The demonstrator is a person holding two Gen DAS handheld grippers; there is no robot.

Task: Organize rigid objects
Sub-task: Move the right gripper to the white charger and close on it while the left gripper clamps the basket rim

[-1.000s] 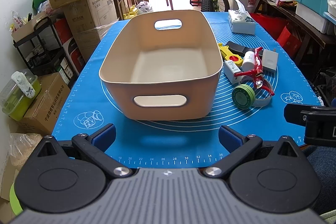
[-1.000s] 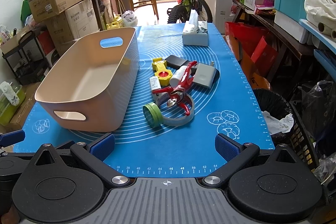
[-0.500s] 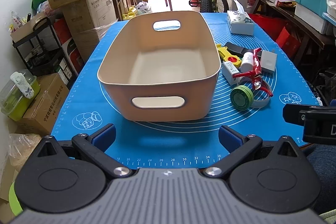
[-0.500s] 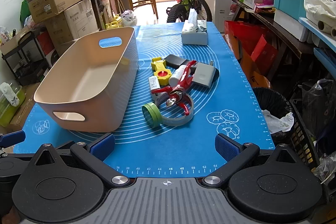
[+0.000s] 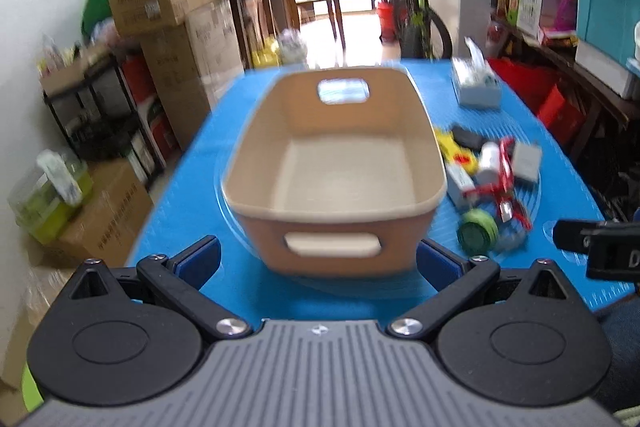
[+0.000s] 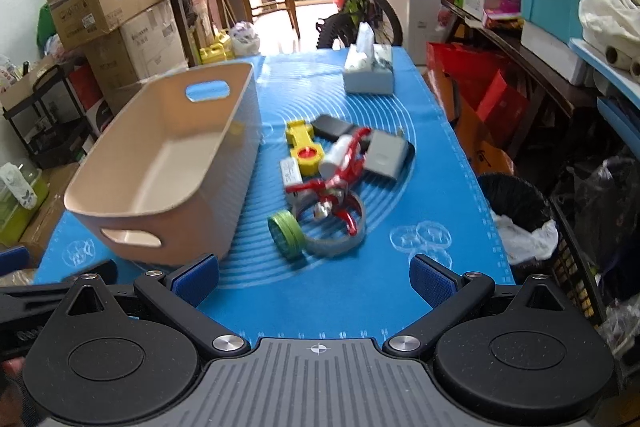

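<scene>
An empty beige bin with handle slots stands on the blue mat. To its right lies a pile: a green tape roll, a grey ring, red pruning shears, a yellow tool, a small white bottle, a grey adapter and a black case. My left gripper is open just before the bin's near wall. My right gripper is open, short of the green roll. Both hold nothing.
A tissue box sits at the mat's far right. Stacked cardboard boxes and a black shelf line the left side. A bin with a white bag stands right of the table, a bicycle behind it.
Both grippers have risen and tilted forward, so the bin and the pile sit lower in view. Blur shows they are moving. Jaws stay open; nothing on the mat has shifted.
</scene>
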